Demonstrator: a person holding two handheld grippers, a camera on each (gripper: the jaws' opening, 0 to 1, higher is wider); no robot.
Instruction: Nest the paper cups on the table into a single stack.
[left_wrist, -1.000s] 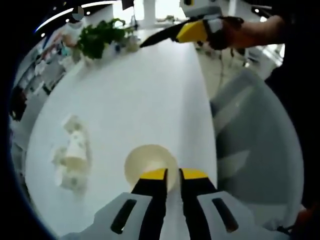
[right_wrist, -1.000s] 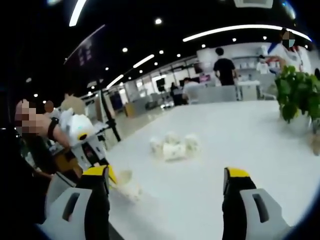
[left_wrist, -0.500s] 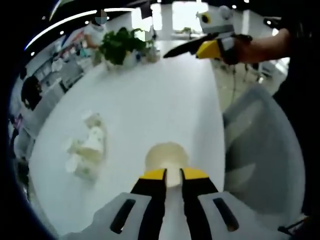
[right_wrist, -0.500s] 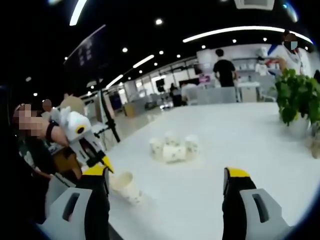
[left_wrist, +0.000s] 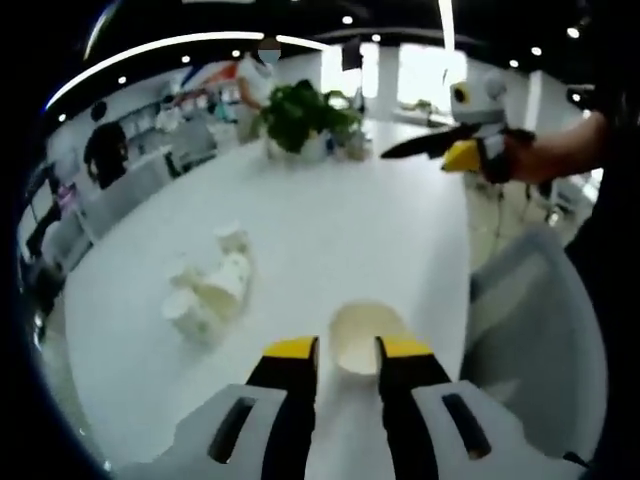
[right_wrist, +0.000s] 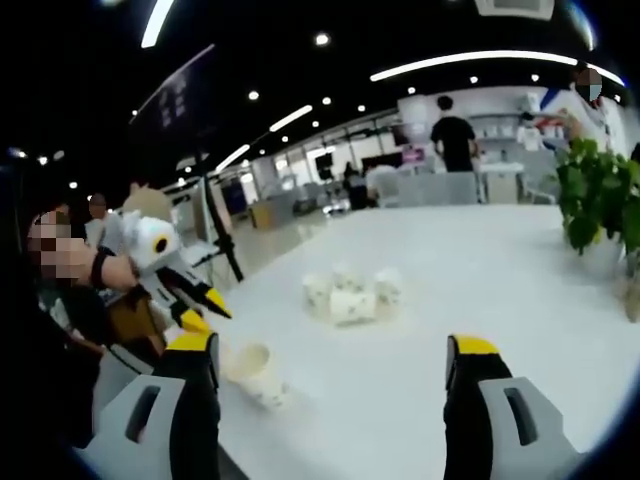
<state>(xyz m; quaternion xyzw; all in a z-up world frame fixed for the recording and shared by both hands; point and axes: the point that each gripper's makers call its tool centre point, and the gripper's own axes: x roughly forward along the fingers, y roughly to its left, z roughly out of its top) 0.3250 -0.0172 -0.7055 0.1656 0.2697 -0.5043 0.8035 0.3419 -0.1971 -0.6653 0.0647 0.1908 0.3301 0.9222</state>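
The left gripper has its two yellow tips a little way apart, one on each side of a single paper cup. The tips look like they are beside the cup, not squeezing it, so it seems to be let go or about to be grabbed. This cup stands on the white table with its open mouth up, close to the table's near edge.

Farther from that cup, toward the middle of the table, sits a bunch of other cups, some standing and some tipped over. Beyond them, at the far end, is a green plant.

The right gripper is wide open and holds nothing. It floats above the table, pointing at the bunch of cups. The single cup is just beside its left tip.

I think the job is only starting. To do this step well, close the left tips gently on the rim so the paper does not crush. Keep the cup upright. Then carry it over the bunch and lower it straight into a standing cup.
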